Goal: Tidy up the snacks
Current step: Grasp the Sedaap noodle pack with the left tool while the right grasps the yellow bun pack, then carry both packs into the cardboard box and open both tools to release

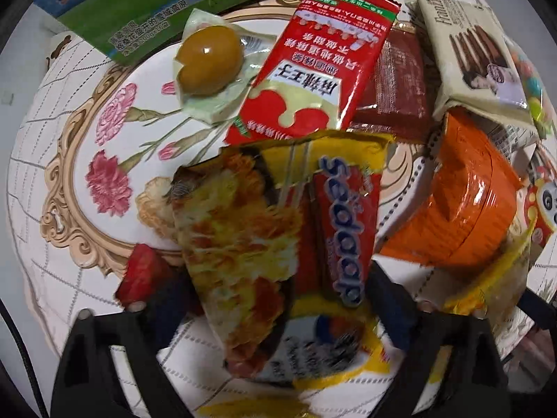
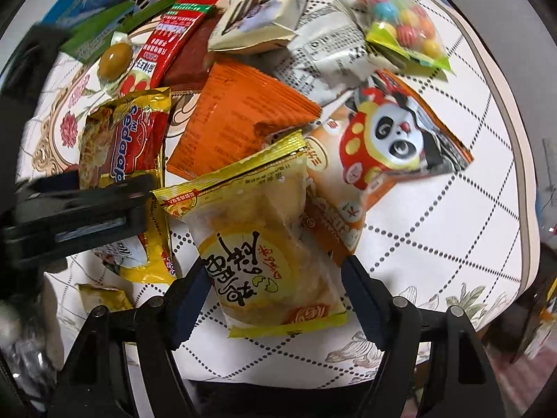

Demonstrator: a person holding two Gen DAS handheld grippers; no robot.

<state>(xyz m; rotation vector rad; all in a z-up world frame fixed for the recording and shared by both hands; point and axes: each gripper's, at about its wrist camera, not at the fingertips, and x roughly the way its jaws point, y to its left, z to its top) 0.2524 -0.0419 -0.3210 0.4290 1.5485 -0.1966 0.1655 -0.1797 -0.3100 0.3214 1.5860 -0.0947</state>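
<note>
A pile of snacks lies on a patterned tablecloth. My left gripper (image 1: 278, 299) is open, its jaws on either side of a yellow and red Sedaap noodle packet (image 1: 278, 230); the packet also shows in the right wrist view (image 2: 122, 139), with the left gripper (image 2: 83, 205) on it. My right gripper (image 2: 275, 296) is open around a yellow egg-cake packet (image 2: 264, 254), its fingers apart on both sides. Whether either packet is pinched is unclear.
An orange packet (image 2: 236, 118), a panda bag (image 2: 386, 132), a candy-ball bag (image 2: 403, 24), a cream biscuit-stick box (image 1: 477, 55), a red spicy-strip packet (image 1: 327, 62) and a wrapped braised egg (image 1: 209, 59) lie around. A green and blue milk carton (image 1: 139, 10) stands behind. The table edge (image 2: 522, 181) runs at the right.
</note>
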